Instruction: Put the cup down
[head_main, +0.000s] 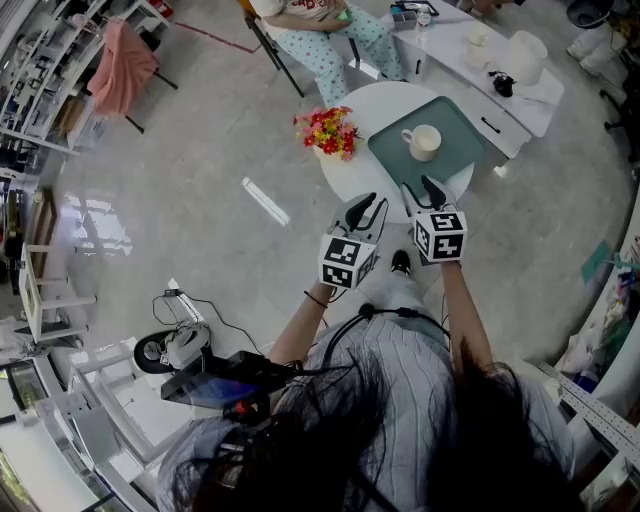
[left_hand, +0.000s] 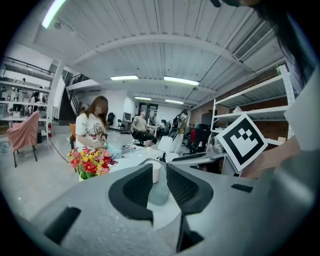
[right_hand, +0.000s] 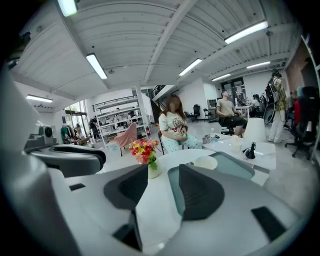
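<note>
Find the cup (head_main: 424, 141) upper right of centre in the head view, standing upright on the green tray (head_main: 398, 160) on the round white desk (head_main: 352, 180), handle toward the left. Judge it already set down, touched by neither gripper.

Read the left gripper (head_main: 373, 205) as open, jaws a narrow gap apart with nothing between, only the far cup seen through the gap. Read the right gripper (head_main: 420, 186) likewise as partly open and empty, hovering just below the tray's near edge.

To finish well:
- Draw both grippers back toward the lower frame, away from the desk.
- Lift clear of the tray's near rim before pulling back, to avoid nudging tray and cup together.
- Steer the left gripper wide of the flowers (head_main: 327, 130) at the desk's left edge; likely light and easy to tip.
- Leave the jaws apart and off the cup.
</note>
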